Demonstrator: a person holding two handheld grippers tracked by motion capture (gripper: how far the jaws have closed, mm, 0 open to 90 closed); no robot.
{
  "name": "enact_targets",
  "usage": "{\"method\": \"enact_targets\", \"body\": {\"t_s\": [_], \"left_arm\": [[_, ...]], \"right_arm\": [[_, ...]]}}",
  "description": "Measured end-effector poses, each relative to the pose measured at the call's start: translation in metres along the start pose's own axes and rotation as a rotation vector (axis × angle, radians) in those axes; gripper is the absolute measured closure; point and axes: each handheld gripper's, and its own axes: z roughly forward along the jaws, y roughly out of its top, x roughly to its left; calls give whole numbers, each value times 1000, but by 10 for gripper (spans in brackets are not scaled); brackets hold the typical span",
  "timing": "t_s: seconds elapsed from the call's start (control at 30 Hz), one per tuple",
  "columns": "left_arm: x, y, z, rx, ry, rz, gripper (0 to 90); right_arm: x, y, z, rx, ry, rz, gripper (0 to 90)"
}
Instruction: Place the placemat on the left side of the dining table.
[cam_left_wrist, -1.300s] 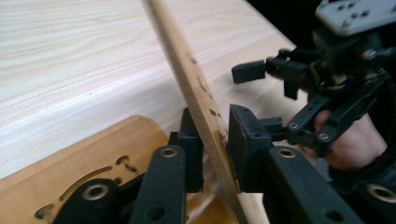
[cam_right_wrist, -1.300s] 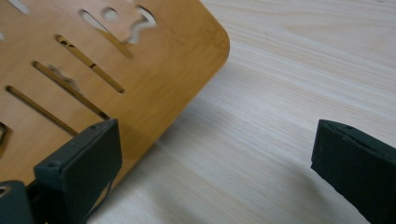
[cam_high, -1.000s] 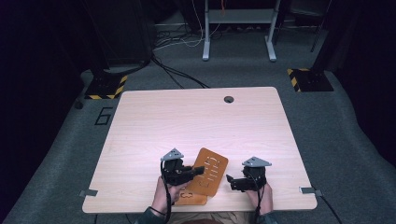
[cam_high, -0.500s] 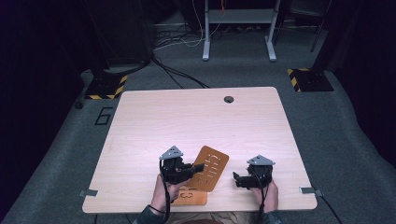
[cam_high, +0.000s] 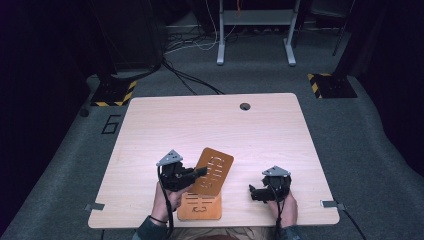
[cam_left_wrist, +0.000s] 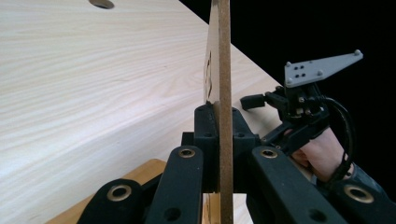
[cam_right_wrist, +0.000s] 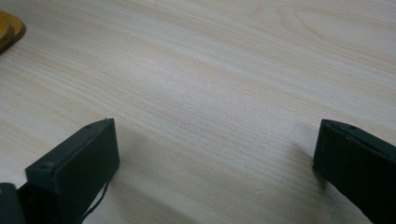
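My left gripper (cam_high: 201, 173) is shut on the edge of a thin brown slotted panel (cam_high: 216, 170) and holds it tilted above the table's front. In the left gripper view the panel (cam_left_wrist: 224, 70) stands edge-on between my pads (cam_left_wrist: 205, 126). A second brown panel (cam_high: 200, 207) lies flat by the front edge, partly under the lifted one. My right gripper (cam_high: 254, 193) rests low at the front right, open, with bare wood between its jaws (cam_right_wrist: 215, 149). A corner of the flat panel (cam_right_wrist: 9, 29) shows in the right gripper view, at the top left.
The light wooden table (cam_high: 210, 120) has a round cable hole (cam_high: 244, 106) near its far edge. Beyond it, cables and a desk frame (cam_high: 255, 30) stand on the grey floor. The other gripper (cam_left_wrist: 299, 100) with its hand shows to the right in the left gripper view.
The left gripper has lifted the slotted panel higher and a little towards the table's middle, uncovering more of the flat panel beneath. The right gripper has stayed put.
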Motion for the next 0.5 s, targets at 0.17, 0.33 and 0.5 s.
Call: {"method": "enact_targets", "body": {"t_s": [0.17, 0.33, 0.5], "left_arm": [[8, 5, -12, -26, 38, -3, 859], [16, 9, -23, -39, 73, -4, 859], [22, 13, -32, -51, 101, -1, 859]], "right_arm": [[0, 0, 0, 0, 0, 0, 0], [0, 0, 0, 0, 0, 1, 0], [0, 0, 0, -1, -1, 1, 0]]}}
